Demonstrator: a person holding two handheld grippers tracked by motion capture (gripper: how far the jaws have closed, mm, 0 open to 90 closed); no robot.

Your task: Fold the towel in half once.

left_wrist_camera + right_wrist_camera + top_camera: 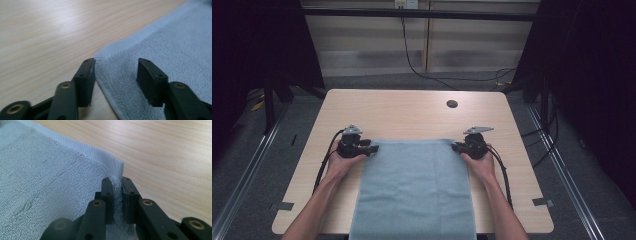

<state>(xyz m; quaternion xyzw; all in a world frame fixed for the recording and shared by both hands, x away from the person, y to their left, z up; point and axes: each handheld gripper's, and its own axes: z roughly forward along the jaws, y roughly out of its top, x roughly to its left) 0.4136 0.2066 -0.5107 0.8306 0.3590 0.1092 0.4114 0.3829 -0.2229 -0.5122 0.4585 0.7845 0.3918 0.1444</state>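
Blue towel flat on table; R claw pinching corner.

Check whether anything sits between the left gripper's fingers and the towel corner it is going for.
Nothing visible does. The left gripper straddles the near corner of the blue towel, fingers apart and not yet pressing the cloth. Bare table lies beside it. The right gripper is already shut on its own corner.
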